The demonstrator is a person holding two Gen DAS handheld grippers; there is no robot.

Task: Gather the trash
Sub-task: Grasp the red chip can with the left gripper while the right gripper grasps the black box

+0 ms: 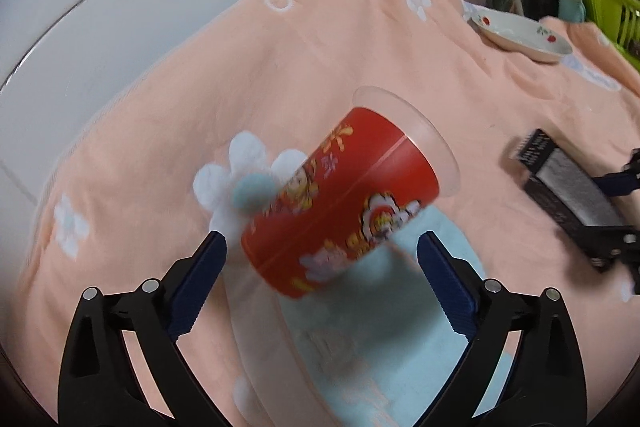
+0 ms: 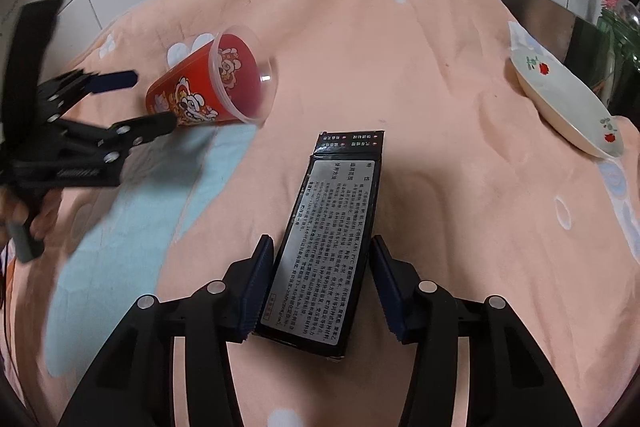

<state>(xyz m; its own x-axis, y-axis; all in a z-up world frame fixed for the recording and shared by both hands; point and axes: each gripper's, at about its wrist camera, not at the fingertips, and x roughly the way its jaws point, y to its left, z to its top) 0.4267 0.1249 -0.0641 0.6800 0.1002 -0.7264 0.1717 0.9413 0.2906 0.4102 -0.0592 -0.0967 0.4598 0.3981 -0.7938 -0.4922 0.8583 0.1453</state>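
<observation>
1. The red cup (image 1: 348, 203) lay on its side on the peach towel (image 1: 320, 47), just ahead of the left gripper (image 1: 322, 251), whose jaws were spread wide.
2. The black box (image 2: 332, 239) lay flat between the right gripper's (image 2: 322, 263) spread jaws, with small gaps on both sides.
3. A flowered dish (image 2: 560, 99) sat far off to the right.
</observation>
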